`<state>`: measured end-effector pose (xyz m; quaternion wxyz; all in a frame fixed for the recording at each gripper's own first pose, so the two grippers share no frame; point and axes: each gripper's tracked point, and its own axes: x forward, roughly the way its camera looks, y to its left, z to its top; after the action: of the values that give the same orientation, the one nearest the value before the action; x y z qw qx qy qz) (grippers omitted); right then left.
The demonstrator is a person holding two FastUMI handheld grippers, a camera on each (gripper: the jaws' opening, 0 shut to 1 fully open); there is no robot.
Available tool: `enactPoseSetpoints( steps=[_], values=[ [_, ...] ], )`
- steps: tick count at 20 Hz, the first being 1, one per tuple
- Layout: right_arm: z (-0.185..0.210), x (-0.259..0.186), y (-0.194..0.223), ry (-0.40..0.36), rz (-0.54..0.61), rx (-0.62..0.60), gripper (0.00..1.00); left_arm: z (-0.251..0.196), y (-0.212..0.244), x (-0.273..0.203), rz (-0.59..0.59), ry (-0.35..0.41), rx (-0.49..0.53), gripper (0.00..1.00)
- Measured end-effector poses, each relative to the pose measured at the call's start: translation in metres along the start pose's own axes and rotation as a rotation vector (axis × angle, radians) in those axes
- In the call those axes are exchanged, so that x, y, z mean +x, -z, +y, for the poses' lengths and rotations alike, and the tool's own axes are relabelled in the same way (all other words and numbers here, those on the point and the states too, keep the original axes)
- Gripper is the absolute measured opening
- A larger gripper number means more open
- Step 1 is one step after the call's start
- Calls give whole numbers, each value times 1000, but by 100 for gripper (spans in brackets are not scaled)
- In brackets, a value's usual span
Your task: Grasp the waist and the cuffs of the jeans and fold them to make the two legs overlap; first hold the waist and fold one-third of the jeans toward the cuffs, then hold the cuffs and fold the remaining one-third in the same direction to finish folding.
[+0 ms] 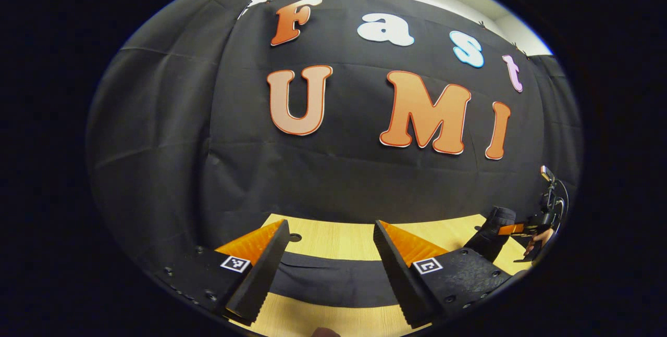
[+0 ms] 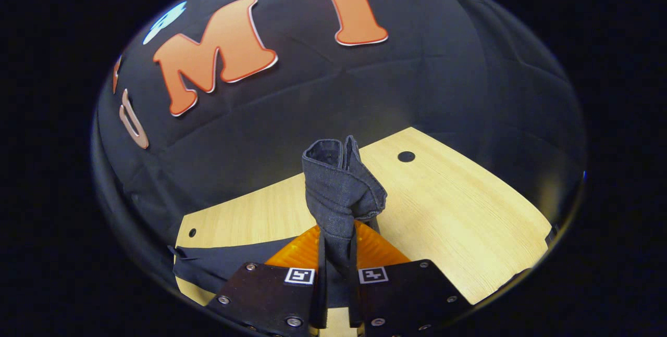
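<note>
My right gripper point(image 2: 337, 269) pinched a bunched end of the jeans point(image 2: 341, 191) at lower centre, lifted above the table point(image 2: 469, 222). My left gripper point(image 1: 328, 269) was spread wide over the flat dark cloth at the bottom of its view. I feared the thick fold could slip, because only a narrow part sat between the fingers.

Jeans point(image 1: 333, 277) on counter point(image 1: 338, 238)
Lying flat across, between left gripper point(image 1: 331, 269) jaws; one end raised in right gripper point(image 2: 337, 266).

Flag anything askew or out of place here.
The right gripper pinches a bunched end of the jeans above the table, while the left gripper is open over flat denim. Nothing spilled or damaged.
</note>
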<state>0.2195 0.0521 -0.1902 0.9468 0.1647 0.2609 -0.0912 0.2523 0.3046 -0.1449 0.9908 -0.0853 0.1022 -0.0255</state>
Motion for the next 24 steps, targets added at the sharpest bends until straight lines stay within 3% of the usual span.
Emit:
enactPoseSetpoints(
  steps=[5, 12, 13, 14, 16, 17, 18, 19, 20, 22, 23, 24],
  values=[
    [44, 0, 22, -48, 25, -88, 17, 14, 1, 0, 2, -21, -4, 97],
    [72, 13, 64, -25, 120, -151, 16, 40, 16, -5, 59, -72, -12, 97],
    [77, 16, 69, -28, 136, -145, 12, 45, 20, -7, 79, -78, -16, 97],
    [82, 12, 76, -34, 147, -141, 21, 49, 25, -9, 106, -87, -23, 97],
    [88, 16, 87, -23, 166, -148, 29, 60, 38, -10, 165, -104, -46, 94],
    [90, 17, 93, -12, 173, -156, 24, 64, 48, -11, 201, -106, -65, 97],
    [93, 16, 98, -4, 175, -170, 35, 69, 56, -11, 240, -109, -88, 97],
    [97, 15, 102, -5, 175, -180, 39, 72, 63, -10, 275, -114, -115, 97],
    [112, 9, 103, -49, 175, -160, 41, 74, 72, -10, 320, -120, -143, 97],
    [140, 4, 107, -125, 177, -111, 63, 78, 93, -10, 411, -131, -214, 97],
    [143, 2, 107, -126, 169, -114, 83, 81, 105, -5, 461, -140, -253, 97],
    [143, -1, 105, -119, 159, -120, 81, 86, 118, 2, 509, -147, -284, 97]
  ],
)
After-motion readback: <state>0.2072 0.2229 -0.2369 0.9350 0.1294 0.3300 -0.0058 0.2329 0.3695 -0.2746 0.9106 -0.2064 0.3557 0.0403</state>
